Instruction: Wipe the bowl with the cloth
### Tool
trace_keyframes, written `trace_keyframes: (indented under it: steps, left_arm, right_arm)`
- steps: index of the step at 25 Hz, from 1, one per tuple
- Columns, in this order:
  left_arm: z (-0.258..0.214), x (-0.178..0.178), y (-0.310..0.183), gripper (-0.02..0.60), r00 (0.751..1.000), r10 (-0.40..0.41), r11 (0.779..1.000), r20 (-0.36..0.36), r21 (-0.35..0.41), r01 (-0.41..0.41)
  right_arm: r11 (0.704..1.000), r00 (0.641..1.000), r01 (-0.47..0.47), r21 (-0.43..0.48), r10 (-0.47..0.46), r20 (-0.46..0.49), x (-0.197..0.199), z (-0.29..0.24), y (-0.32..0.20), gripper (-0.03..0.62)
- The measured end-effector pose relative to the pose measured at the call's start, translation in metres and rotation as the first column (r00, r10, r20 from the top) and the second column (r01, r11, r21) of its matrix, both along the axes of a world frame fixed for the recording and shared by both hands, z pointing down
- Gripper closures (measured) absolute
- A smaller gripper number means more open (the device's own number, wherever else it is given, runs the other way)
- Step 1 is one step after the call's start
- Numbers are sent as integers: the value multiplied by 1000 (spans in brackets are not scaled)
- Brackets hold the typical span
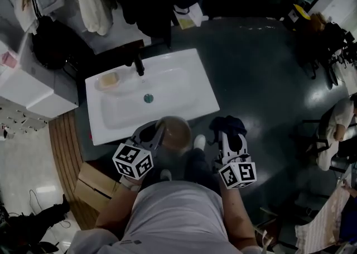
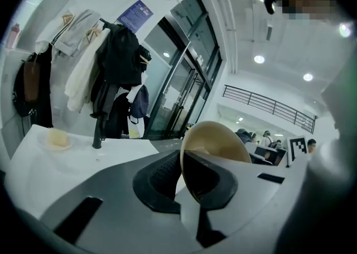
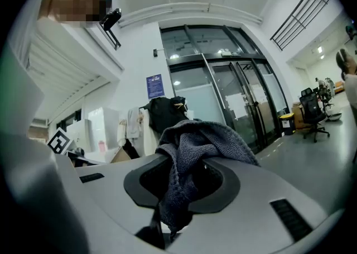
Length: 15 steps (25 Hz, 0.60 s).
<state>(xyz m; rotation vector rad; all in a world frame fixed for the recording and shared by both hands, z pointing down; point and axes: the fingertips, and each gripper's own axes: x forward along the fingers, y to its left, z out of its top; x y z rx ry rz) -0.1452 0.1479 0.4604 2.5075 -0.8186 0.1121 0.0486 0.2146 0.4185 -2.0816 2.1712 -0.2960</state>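
Head view: left hand-held gripper [image 1: 156, 135] and right hand-held gripper [image 1: 230, 134] side by side before the person's torso; tan bowl [image 1: 175, 131] at the left one's tips, over the near rim of a white washbasin [image 1: 201, 88]; dark cloth [image 1: 227, 124] bunched at the right one's tips, over the dark floor [image 1: 262, 68], near the bowl but apart from it; black tap [image 1: 138, 66] and yellowish soap [image 1: 110, 79] at the basin's far side
Left gripper view: jaws pinching the bowl's rim, one pad on each face; bowl standing on edge
Right gripper view: jaws clamped on the grey cloth; cloth heaped over them and hanging down between them
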Motion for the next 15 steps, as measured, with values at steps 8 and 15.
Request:
trace_keyframes:
  steps: [8, 15]
  left_arm:
    - [6, 31, -73, 560, 991, -127, 991, 42, -33, 129]
    - [4, 84, -133, 560, 971, -229, 972, 68, -38, 232]
  right_arm:
    - [991, 991, 128, -31, -126, 42, 38, 13, -104, 513]
    - [970, 969, 239, -42, -236, 71, 87, 14, -179, 513]
